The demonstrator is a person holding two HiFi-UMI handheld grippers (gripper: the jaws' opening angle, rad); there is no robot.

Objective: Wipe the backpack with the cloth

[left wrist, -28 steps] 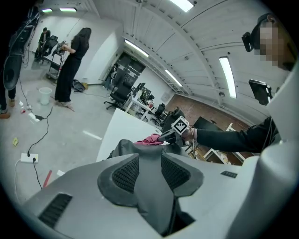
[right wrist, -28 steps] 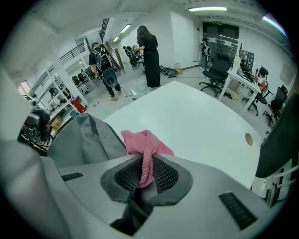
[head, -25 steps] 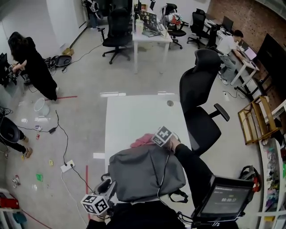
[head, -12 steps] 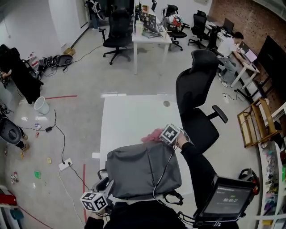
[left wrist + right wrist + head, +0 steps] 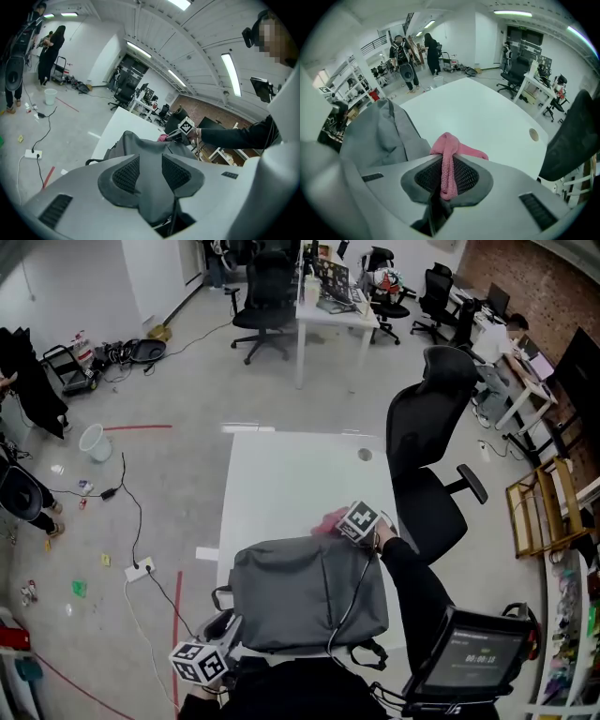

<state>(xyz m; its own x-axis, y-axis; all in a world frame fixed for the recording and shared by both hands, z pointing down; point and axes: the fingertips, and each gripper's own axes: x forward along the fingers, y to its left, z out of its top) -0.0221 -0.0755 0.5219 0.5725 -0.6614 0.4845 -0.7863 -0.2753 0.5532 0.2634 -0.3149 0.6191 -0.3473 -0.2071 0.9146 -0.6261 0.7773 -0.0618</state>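
Observation:
A grey backpack (image 5: 300, 596) lies flat on the near end of the white table (image 5: 291, 474). My right gripper (image 5: 339, 526) is at the backpack's far right corner, shut on a pink cloth (image 5: 328, 520) that bunches against the bag's far edge. In the right gripper view the cloth (image 5: 450, 154) runs between the pads of that gripper (image 5: 449, 166), with the backpack (image 5: 379, 136) to its left. My left gripper (image 5: 225, 626) is at the bag's near left corner. In the left gripper view it (image 5: 151, 173) is shut on a fold of the backpack's grey fabric (image 5: 140, 145).
A black office chair (image 5: 431, 456) stands close to the table's right side. A cable hole (image 5: 365, 455) sits near the table's far right corner. A dark screen (image 5: 478, 657) is at my lower right. Cables and a power strip (image 5: 139, 568) lie on the floor at left.
The right gripper has slid the pink cloth to the right along the backpack's far edge. The left gripper has stayed put on the bag's near corner.

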